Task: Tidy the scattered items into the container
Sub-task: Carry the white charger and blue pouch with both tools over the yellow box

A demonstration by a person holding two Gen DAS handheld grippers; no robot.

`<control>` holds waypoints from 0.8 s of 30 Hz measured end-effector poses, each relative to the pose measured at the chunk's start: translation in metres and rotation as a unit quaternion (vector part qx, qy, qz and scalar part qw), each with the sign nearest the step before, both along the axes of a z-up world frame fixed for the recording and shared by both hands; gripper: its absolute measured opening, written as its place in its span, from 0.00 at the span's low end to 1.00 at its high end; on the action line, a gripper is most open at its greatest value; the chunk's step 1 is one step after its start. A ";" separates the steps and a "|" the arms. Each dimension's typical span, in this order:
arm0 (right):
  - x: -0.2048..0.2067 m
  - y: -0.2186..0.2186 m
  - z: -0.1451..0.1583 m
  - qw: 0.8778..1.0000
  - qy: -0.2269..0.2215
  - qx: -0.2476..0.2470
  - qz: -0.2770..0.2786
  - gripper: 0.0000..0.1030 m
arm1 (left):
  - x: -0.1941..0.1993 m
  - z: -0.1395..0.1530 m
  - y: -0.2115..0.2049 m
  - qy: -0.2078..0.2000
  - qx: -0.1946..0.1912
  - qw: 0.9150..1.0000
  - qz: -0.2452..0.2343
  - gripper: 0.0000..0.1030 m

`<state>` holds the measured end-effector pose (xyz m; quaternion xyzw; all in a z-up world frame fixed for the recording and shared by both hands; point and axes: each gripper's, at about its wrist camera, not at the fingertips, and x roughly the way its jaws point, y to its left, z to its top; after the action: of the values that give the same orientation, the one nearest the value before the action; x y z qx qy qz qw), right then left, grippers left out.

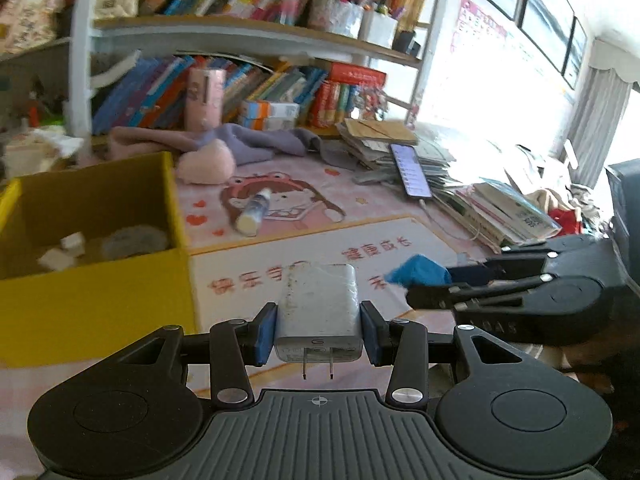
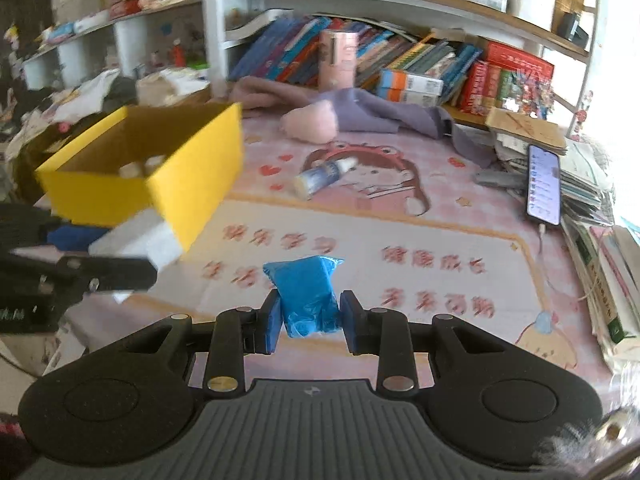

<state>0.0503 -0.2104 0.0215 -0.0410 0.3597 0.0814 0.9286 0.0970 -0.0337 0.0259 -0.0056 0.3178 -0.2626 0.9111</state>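
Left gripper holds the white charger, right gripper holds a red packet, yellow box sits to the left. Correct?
Not quite: the packet in the right gripper is blue, as the right wrist view shows. The rest stands: the left gripper holds the white charger, and the yellow box sits to the left.

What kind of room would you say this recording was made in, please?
Probably a child's study corner at home: shelves crammed with books, a cartoon desk mat, and stacked workbooks beside a phone. Curtains suggest a home.

Charger (image 1: 318, 312): scuffed white plastic, metal prongs. Blue packet (image 2: 308, 300): crinkled glossy film. Yellow box (image 2: 160, 172): matt cardboard.
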 end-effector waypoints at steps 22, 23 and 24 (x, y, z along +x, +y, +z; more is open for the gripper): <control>-0.038 0.121 0.000 0.989 0.008 0.005 0.145 0.28 | -0.064 0.001 0.104 0.011 0.015 0.993 0.114 0.40; -0.038 0.124 0.000 0.989 0.009 0.005 0.148 0.28 | -0.064 0.000 0.106 0.012 0.014 0.993 0.117 0.40; -0.039 0.126 0.000 0.989 0.010 0.005 0.151 0.28 | -0.064 0.000 0.108 0.014 0.013 0.993 0.120 0.40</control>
<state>0.0113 -0.0842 0.0213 -0.0895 0.3579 0.2225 0.9024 0.0329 0.0747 0.0260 -0.0355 0.3311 -0.1475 0.9313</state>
